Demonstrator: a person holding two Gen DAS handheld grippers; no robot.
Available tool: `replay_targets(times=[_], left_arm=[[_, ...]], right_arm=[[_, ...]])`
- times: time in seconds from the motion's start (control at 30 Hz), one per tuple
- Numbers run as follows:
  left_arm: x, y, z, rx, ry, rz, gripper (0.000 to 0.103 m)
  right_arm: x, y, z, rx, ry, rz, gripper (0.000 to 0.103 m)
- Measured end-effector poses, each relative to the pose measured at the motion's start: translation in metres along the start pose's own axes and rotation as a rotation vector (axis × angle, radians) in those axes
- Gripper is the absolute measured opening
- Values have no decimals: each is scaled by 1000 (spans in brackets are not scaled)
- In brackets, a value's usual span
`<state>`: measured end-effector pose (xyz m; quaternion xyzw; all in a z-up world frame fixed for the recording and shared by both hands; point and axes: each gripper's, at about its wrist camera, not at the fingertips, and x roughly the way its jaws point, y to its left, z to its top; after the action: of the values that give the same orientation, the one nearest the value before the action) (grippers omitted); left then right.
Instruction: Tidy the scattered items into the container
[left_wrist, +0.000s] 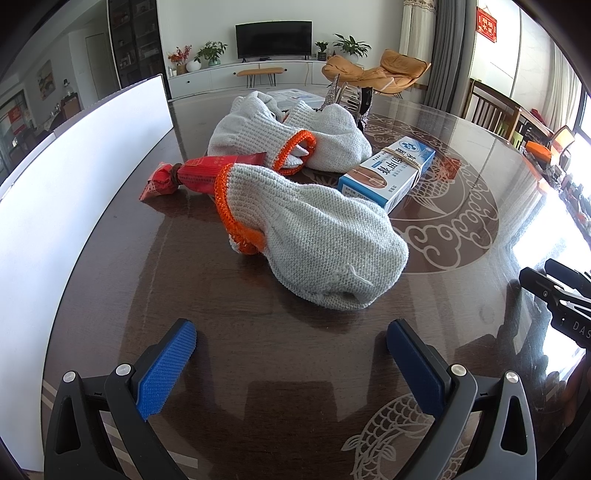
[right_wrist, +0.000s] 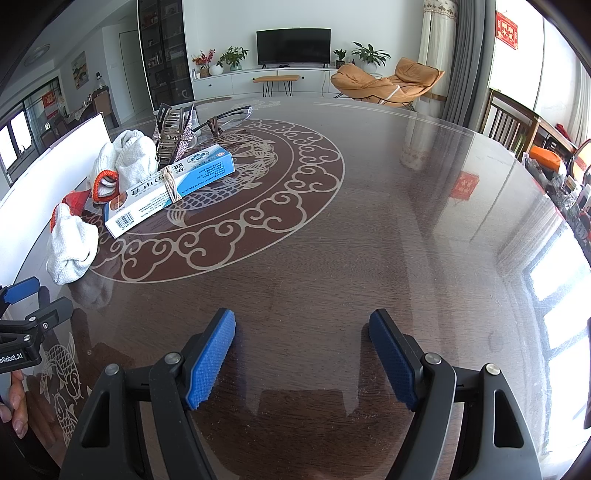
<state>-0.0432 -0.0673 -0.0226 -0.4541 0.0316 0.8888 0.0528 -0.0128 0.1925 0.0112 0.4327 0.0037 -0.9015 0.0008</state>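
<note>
- Glossy dark table (right_wrist: 388, 229) with a pale cloud pattern fills both of my views.
- Nearest grey glove (left_wrist: 314, 243) lies just ahead of my left gripper (left_wrist: 291, 354), whose jaws stand wide, holding nothing.
- Behind it: red packet (left_wrist: 199, 173), second glove (left_wrist: 295, 136), blue-white box (left_wrist: 388, 173) (rubber-banded).
- White container (left_wrist: 74, 177) stands left.
- Right gripper (right_wrist: 302, 354) gapes wide over bare wood.

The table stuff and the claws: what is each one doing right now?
Left claw: open, empty, above the table.
Right claw: open, empty.
Near glove: lying crumpled, partly on the red packet.
Far glove: lying crumpled.
Red packet: lying flat, one end tied.
Blue box: closed, rubber band around it.
Hair clip: standing up behind the box.
Glasses: lying on the table.
</note>
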Motion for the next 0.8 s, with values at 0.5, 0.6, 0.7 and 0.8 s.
replay_targets(times=[0.5, 0.6, 0.7, 0.8], left_arm=[[-9, 0, -9, 44, 49, -34, 103], [-18, 3, -21, 48, 50, -40, 103], [-28, 7, -36, 49, 29, -41, 103], [-36, 15, -44, 9, 21, -75, 103]], right_arm=[[-2, 0, -2, -1, 0, -1, 77], [-2, 0, -2, -1, 0, -1, 77], [-1, 0, -2, -1, 0, -1, 77], [-1, 0, -1, -2, 0, -4, 77]])
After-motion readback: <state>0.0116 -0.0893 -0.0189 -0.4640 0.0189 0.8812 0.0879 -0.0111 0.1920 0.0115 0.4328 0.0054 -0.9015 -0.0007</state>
